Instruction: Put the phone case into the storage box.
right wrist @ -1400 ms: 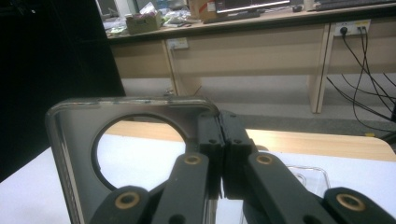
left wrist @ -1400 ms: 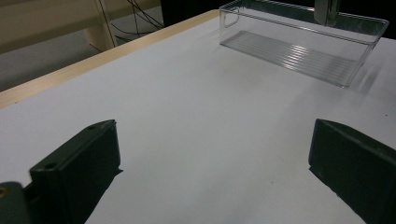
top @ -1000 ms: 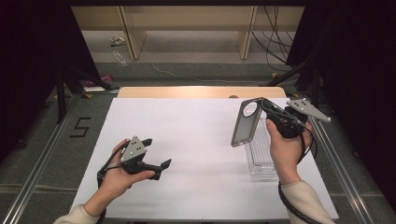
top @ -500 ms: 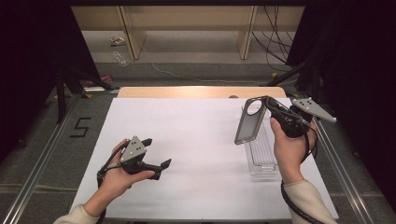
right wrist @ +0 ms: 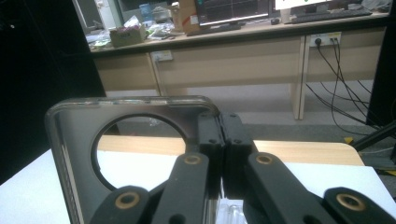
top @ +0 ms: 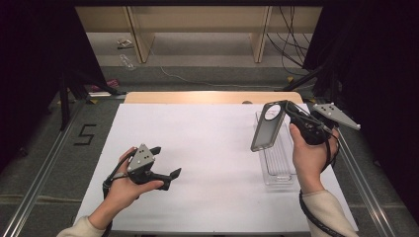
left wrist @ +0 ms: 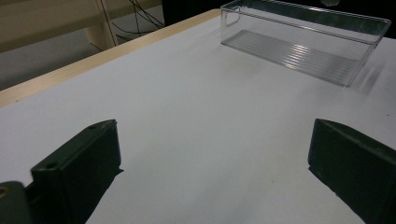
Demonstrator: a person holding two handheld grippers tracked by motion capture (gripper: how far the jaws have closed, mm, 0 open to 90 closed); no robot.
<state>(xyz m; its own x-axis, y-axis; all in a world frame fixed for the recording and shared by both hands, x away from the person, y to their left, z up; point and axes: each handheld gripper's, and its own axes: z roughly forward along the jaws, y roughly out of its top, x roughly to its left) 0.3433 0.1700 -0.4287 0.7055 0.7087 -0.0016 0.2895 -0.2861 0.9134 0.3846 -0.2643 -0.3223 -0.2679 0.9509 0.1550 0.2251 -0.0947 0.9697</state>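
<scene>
Clamping a grey phone case (top: 267, 127) by the edge beside its round camera hole, the right gripper (top: 291, 112) has its jaws pressed together on the thin wall of the case, as the right gripper view shows with the two black pads meeting at the case's top right corner (right wrist: 140, 154). The case hangs tilted in the air at the right of the scene, its camera hole at the far end and its long body slanting down toward the near left. It is above the left wall of a clear plastic tray (top: 276, 160), which lies on the white counter (top: 207, 148) with its long side running from near to far. The hand (top: 309, 158) that holds this gripper is raised above the near end of the tray, a light sleeve at the wrist and a cable trailing down from it.

At the near left, the left gripper (top: 168, 163) rests low over the counter in the other hand (top: 123, 185), well apart from the case and the tray. Its jaws stand wide with nothing between them; the left gripper view shows bare white counter between the two pads and the clear tray (left wrist: 303, 44) farther off.
</scene>
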